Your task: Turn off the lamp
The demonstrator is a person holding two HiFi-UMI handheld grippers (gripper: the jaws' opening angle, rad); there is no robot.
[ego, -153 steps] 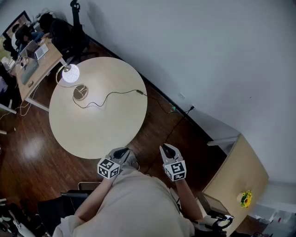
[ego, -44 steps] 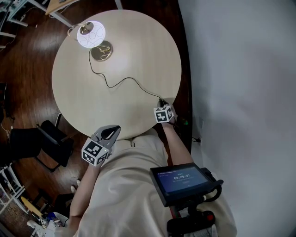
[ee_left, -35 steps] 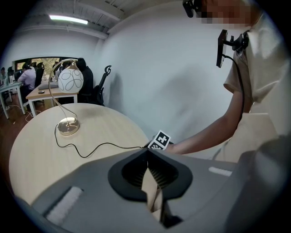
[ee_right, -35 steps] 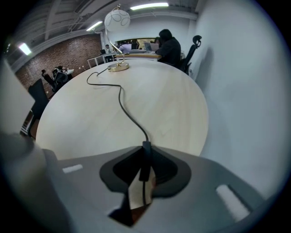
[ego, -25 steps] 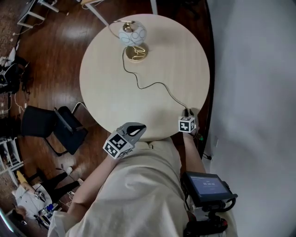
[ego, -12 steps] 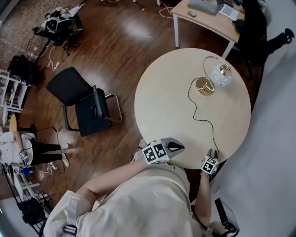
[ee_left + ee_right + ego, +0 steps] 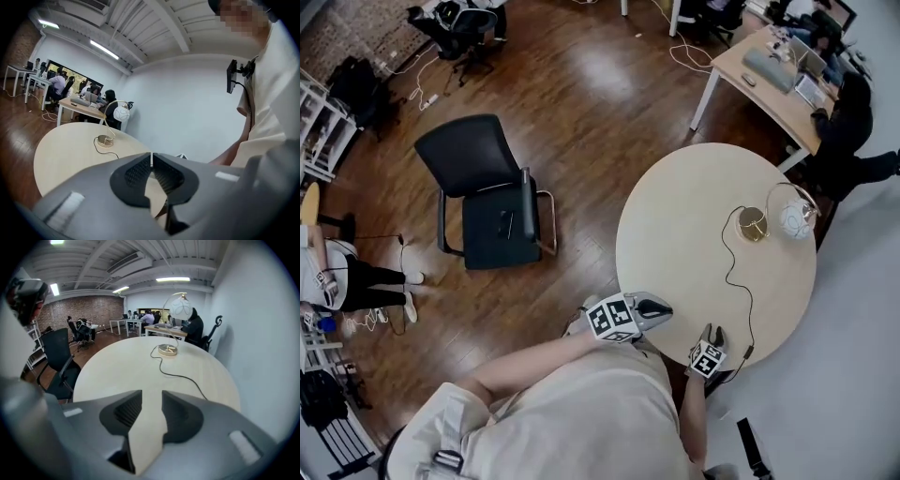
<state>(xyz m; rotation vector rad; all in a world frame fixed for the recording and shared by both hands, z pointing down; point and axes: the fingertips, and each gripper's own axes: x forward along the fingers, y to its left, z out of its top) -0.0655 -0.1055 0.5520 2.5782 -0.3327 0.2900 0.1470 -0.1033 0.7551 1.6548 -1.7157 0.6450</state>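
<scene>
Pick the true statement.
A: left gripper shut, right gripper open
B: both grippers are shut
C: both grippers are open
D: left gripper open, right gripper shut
A: the left gripper has its pads together with nothing between them, while the right gripper has its jaws apart, with only the table showing through the gap.
</scene>
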